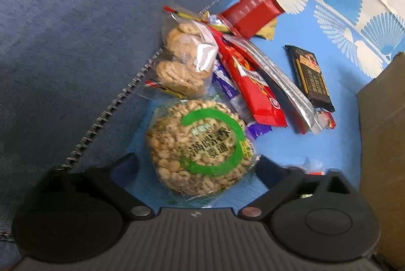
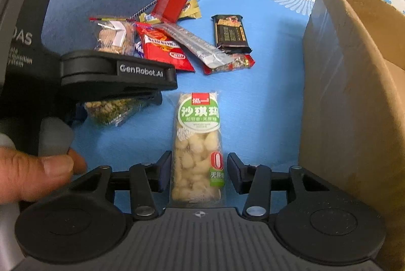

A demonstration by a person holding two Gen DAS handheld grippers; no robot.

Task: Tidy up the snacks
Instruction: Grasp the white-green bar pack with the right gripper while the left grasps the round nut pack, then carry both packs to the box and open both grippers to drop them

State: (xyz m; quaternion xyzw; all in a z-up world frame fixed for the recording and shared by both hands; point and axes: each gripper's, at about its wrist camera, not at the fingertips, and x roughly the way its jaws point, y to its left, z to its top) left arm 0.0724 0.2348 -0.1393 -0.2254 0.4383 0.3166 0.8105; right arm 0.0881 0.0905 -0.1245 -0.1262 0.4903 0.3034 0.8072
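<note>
A round puffed-grain cake with a green ring label (image 1: pixel 200 147) lies on the blue cloth between the fingers of my left gripper (image 1: pixel 196 167), which is open around it. In the right wrist view a long sachima bar with a green label (image 2: pixel 197 144) lies between the fingers of my right gripper (image 2: pixel 196 172), also open, the left pad close to the wrapper. A pile of snacks lies beyond: a biscuit bag (image 1: pixel 187 60), a red packet (image 1: pixel 253 93), a silver strip (image 1: pixel 286 88), a black bar (image 1: pixel 311 76) and a red pouch (image 1: pixel 250 10).
A cardboard box (image 2: pixel 354 93) stands at the right, its flap up. A blue cushion with a zipper (image 1: pixel 76 43) fills the left. The left gripper's body (image 2: pixel 119 73) and the hand holding it show at the left of the right wrist view.
</note>
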